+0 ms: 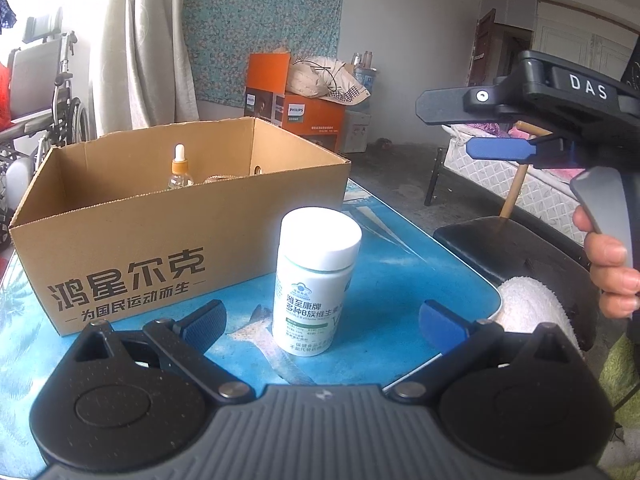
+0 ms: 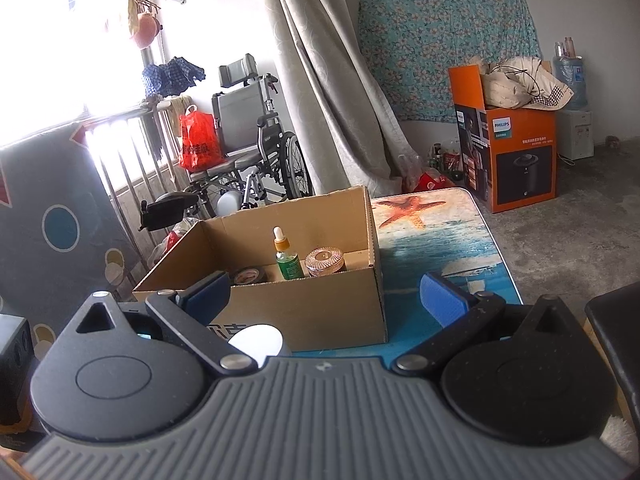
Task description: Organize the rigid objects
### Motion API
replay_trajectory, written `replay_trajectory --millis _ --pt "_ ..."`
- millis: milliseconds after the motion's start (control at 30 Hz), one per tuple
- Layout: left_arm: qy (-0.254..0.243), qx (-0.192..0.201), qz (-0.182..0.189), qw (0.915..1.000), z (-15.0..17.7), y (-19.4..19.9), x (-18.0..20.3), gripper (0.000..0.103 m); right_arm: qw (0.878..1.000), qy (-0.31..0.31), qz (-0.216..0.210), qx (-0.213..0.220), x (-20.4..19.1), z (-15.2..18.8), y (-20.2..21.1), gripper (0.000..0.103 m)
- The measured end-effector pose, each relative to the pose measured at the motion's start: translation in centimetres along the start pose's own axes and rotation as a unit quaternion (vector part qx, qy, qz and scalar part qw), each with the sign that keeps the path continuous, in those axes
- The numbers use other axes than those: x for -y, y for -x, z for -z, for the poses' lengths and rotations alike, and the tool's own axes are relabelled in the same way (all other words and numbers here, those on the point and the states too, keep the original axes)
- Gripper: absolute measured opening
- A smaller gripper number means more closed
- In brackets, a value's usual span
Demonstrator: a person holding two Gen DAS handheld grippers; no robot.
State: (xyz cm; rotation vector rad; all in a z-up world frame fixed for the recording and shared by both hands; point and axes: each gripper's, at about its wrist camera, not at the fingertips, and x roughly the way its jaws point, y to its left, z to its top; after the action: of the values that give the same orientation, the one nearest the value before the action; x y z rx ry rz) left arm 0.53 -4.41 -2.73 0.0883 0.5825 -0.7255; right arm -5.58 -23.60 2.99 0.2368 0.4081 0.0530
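Observation:
A white vitamin bottle (image 1: 316, 284) with a white cap stands upright on the blue sea-print table (image 1: 408, 264), just in front of the open cardboard box (image 1: 132, 248). My left gripper (image 1: 324, 326) is open, its blue pads on either side of the bottle's base without touching it. The right gripper (image 1: 448, 130) hovers open at the upper right, held by a hand (image 1: 610, 268). In the right wrist view the right gripper (image 2: 326, 296) is open above the box (image 2: 320, 308); the bottle's cap (image 2: 258, 342) peeks out below. Inside the box stand a dropper bottle (image 2: 286, 258), a glass jar (image 2: 325, 261) and a round tin (image 2: 249, 276).
A black stool seat (image 1: 508, 248) with a white towel (image 1: 532, 308) sits right of the table. Behind are an orange Philips box (image 2: 516, 160), a wheelchair (image 2: 248, 148), a curtain (image 2: 320, 92) and bare concrete floor.

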Motion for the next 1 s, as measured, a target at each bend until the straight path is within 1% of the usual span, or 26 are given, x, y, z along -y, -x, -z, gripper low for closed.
replay_trajectory --millis 200,467,667,767,867,1000 --pt "-0.003 -0.001 0.01 0.9999 0.1 0.0 0.0 0.103 1.0 -0.008 -0.017 -0.004 -0.1 0.1 -0.3 0.102" --pt "-0.022 0.0 -0.007 0.9997 0.1 -0.2 0.1 0.103 0.999 -0.013 -0.032 -0.007 -0.6 0.3 -0.6 0.102" --pt "-0.006 -0.016 0.011 0.9998 0.0 -0.9 -0.4 0.103 0.999 -0.011 -0.04 -0.011 -0.9 0.5 -1.0 0.102" --pt "-0.005 -0.022 0.0 0.9997 -0.2 -1.4 -0.3 0.103 0.999 -0.011 -0.044 -0.012 -0.6 0.8 -1.0 0.102" --pt "-0.01 -0.033 -0.018 0.9993 -0.4 -2.3 -0.3 0.103 0.998 -0.014 -0.046 -0.027 -0.1 1.4 -1.6 0.102" --pt "-0.022 -0.025 -0.019 0.9993 -0.5 -3.2 -0.3 0.103 0.997 -0.02 -0.057 -0.048 0.0 2.1 -3.0 0.102"
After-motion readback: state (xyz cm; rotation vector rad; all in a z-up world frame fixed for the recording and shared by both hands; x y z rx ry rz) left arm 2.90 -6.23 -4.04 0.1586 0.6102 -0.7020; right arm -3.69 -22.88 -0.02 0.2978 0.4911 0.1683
